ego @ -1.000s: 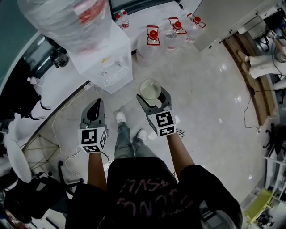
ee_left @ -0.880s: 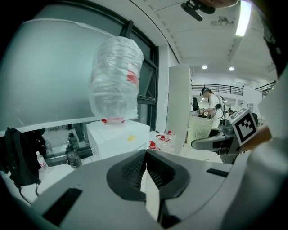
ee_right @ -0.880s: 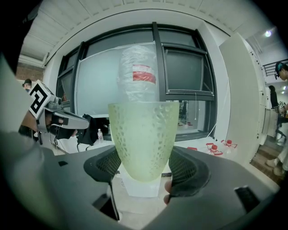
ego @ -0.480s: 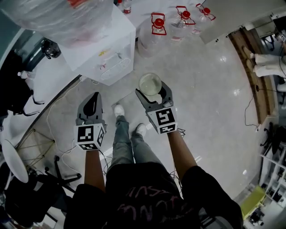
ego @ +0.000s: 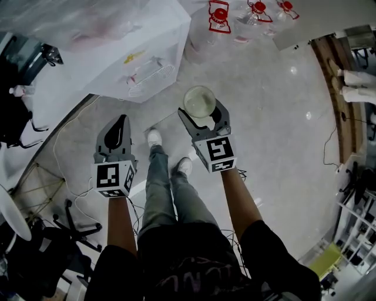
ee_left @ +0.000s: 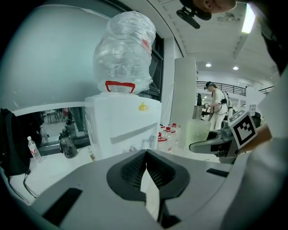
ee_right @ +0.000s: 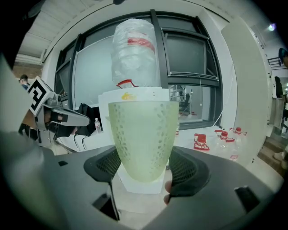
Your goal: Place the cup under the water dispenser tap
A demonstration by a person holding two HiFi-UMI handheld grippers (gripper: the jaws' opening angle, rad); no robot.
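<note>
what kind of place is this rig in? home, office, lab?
Probably an office or lab hall, not a home: a bottle-topped water dispenser, spare red-capped water jugs on a polished floor, and tall windows.

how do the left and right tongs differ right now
The left tongs have their jaws closed together; the right tongs have theirs spread wide. The left tongs hold nothing; the right tongs grip the cup, which stands upright between the pads. Both point forward toward the water dispenser.
</note>
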